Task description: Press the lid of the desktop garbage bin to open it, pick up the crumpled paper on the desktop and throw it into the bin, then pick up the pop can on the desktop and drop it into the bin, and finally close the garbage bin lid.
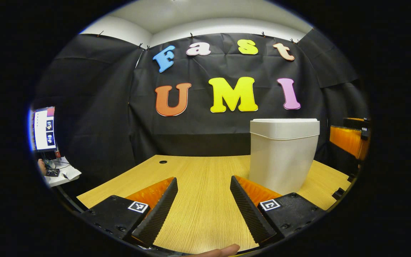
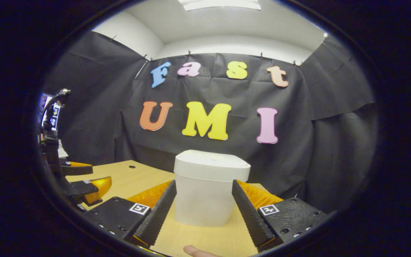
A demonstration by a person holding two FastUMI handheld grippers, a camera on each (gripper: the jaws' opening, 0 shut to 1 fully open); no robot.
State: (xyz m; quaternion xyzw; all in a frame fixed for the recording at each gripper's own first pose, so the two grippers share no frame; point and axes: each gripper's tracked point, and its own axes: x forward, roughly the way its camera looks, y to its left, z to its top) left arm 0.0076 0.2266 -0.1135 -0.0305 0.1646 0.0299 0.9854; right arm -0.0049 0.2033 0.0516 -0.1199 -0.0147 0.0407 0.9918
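A white desktop garbage bin (image 1: 282, 153) stands on the wooden table, its lid (image 1: 284, 127) down. In the left gripper view it sits ahead and to the right of my left gripper (image 1: 203, 185), which is open over bare tabletop. In the right gripper view the bin (image 2: 209, 191) stands straight ahead, lid (image 2: 212, 165) closed, just beyond my open right gripper (image 2: 203, 189), whose fingers frame its body without touching. The left gripper (image 2: 87, 182) also appears at the left edge of that view.
The wooden table (image 1: 198, 178) has a round cable hole (image 1: 163, 162) near its back left. A side desk with a monitor (image 1: 44, 129) stands off to the left. A fingertip (image 1: 223, 251) shows at the bottom edge.
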